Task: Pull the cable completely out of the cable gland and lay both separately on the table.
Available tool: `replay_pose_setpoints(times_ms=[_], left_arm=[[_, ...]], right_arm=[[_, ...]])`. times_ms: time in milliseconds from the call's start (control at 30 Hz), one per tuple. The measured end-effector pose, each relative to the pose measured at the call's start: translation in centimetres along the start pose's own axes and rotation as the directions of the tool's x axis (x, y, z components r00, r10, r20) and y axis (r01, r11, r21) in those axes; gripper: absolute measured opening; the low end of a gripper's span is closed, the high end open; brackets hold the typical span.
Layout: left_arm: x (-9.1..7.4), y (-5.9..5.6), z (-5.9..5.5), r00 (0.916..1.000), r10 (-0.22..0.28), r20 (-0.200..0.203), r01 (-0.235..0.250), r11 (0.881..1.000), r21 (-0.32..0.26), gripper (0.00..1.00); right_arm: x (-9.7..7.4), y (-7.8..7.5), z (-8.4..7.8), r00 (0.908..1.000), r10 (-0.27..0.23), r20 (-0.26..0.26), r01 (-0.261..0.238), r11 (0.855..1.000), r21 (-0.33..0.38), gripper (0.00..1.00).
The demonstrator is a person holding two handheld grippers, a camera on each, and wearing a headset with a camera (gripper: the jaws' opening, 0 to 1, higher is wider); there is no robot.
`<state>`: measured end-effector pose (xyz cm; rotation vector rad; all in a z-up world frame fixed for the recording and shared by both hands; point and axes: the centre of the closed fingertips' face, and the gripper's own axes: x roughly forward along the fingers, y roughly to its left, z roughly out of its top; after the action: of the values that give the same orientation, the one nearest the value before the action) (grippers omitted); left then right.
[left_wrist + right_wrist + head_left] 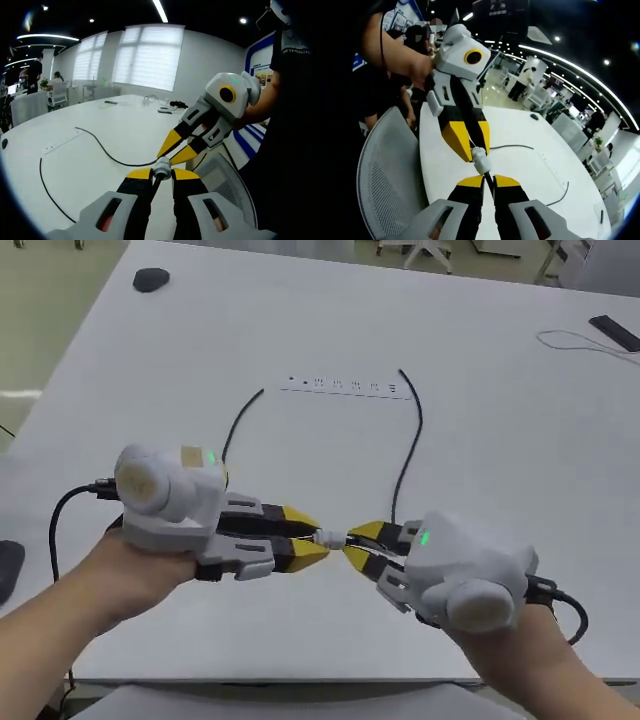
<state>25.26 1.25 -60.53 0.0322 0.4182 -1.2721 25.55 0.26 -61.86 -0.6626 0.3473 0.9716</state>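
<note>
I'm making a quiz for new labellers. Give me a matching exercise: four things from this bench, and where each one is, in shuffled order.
Things: 1 cable gland; 2 black cable; 3 power strip; 4 dark oval object.
Places: A at the far left corner of the table; B at the tips of the left gripper; C flat mid-table, beyond both grippers; D running across the table from the jaws of the right gripper.
Pairs: 1-B; 2-D; 3-C; 4-A.

My left gripper [322,539] and right gripper [348,544] have matt yellow-and-black plastic fingers [292,517] and smooth white plastic shells. The cable gland [331,537] looks like glossy pale plastic. The cable [408,455] is matt black rubber, and the table [300,330] is smooth, matt white.
</note>
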Motion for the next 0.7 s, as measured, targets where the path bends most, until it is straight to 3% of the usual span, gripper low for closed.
replay_pose_setpoints(times_ms=[267,433,700], left_arm=[[0.3,0.4,-0.7,0.9997,-0.01,-0.023,0.01,1.0,-0.013,0.15],[0.1,0.8,-0.7,0.9999,-0.01,-0.012,0.009,0.999,-0.033,0.14],[0.1,1.0,-0.8,0.9999,-0.013,-0.003,0.013,0.998,-0.061,0.14]], right_arm=[[0.7,0.0,-1.0,0.9999,-0.006,-0.009,0.006,1.0,0.009,0.0],[0.8,-0.6,-1.4,0.9999,-0.001,-0.016,0.002,0.999,0.032,0.0],[0.9,-1.2,-2.8,0.9995,0.005,-0.031,-0.001,0.992,0.123,0.0]])
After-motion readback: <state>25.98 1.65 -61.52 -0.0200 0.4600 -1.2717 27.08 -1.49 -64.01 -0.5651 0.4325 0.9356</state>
